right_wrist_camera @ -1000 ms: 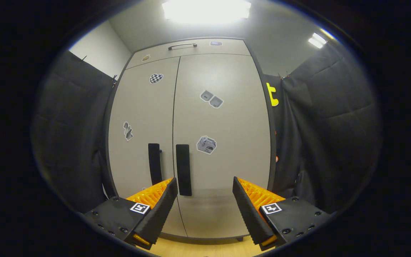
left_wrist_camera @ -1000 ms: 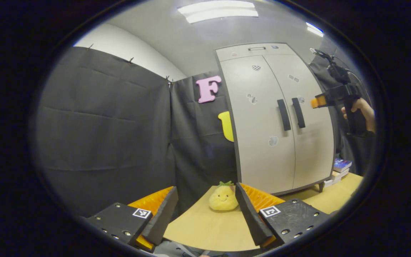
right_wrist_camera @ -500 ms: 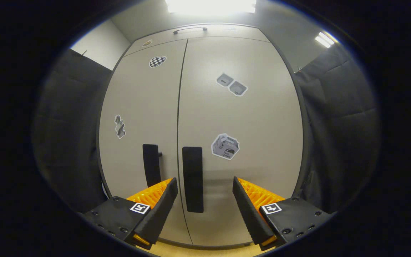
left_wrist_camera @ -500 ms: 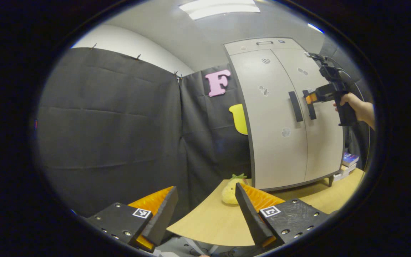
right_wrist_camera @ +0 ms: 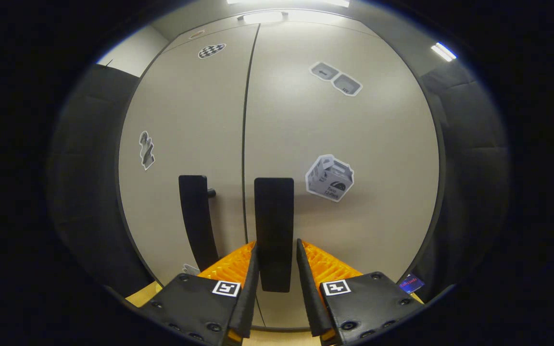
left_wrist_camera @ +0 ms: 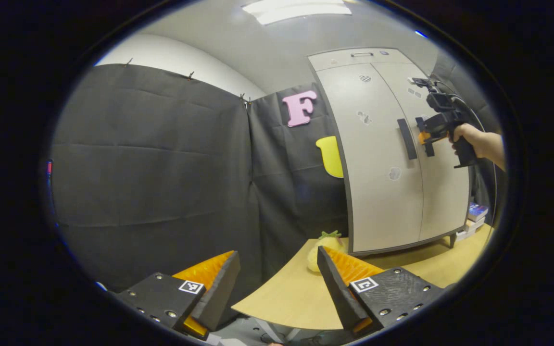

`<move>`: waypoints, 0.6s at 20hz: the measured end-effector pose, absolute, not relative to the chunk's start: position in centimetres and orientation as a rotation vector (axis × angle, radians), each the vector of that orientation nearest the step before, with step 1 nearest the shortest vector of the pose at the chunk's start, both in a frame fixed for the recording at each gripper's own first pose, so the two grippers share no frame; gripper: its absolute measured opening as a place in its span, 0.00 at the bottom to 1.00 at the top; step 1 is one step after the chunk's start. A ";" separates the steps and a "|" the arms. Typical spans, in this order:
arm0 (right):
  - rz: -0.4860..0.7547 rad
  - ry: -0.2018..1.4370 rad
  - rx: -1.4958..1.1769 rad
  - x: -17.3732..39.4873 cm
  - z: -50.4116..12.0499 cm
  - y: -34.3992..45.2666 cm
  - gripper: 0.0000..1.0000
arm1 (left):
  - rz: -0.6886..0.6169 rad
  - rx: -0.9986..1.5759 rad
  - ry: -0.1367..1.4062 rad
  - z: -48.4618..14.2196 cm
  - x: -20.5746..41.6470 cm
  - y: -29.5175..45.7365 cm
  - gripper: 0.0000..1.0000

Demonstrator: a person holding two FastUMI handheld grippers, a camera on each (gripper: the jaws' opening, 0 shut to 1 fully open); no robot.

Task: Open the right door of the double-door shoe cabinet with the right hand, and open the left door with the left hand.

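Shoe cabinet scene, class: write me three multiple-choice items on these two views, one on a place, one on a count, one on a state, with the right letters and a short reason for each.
1. Where does the plush toy lie?
A. On the wooden table beside the shoe cabinet's left side
B. On top of the cabinet
C. Hanging from a door handle

2. How many vertical dark handles show on the two doors?
A. One
B. Two
C. Four

3. How does the right claw stand?
A. Wide open, away from the doors
B. Closed around the right door handle
C. Closed on the left door handle

Answers:
1 A: the toy rests on the wooden table by the shoe cabinet.
2 B: the left door handle and the right door handle sit either side of the seam.
3 B: its fingers flank the right handle closely.
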State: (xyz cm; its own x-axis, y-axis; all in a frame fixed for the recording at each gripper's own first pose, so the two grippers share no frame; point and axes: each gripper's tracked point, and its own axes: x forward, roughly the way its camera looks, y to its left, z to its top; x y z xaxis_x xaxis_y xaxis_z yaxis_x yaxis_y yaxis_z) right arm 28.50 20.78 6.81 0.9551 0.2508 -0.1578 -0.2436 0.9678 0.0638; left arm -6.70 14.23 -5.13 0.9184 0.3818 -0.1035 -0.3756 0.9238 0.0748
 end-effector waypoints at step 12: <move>0.230 0.186 0.084 28.0 6.5 20.3 0.11 | 0.386 0.046 0.106 -4.9 -6.8 14.3 0.95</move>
